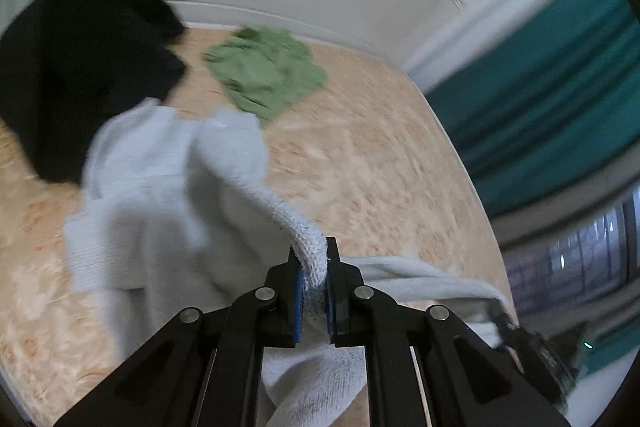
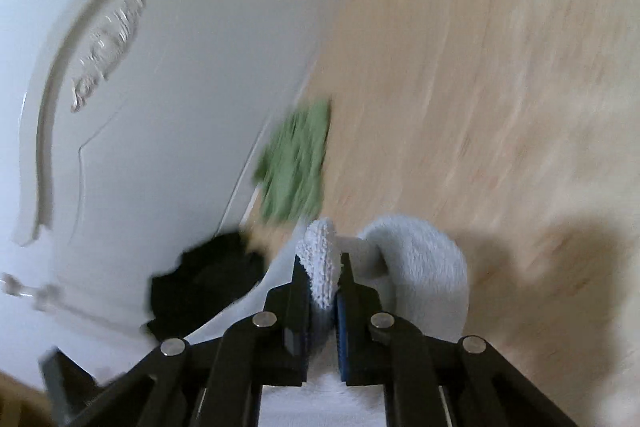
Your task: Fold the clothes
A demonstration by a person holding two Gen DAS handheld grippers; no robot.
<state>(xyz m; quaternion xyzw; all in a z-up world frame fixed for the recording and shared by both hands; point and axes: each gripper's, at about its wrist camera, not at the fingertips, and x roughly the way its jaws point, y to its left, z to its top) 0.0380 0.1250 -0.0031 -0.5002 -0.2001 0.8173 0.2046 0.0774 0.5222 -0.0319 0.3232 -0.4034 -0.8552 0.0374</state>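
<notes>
Since each tool pinches its own bit of the white garment (image 1: 160, 187), left tool (image 1: 314, 291) and right tool (image 2: 323, 291) likely mean to spread it above the table (image 1: 380, 167) for folding

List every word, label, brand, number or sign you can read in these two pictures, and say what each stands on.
None can be read.
Raised relief on the white moulded wall panel: blurred ornament, no legible letters.
Pale grey knitted garment, black garment, green crumpled cloth: no label visible.
</notes>
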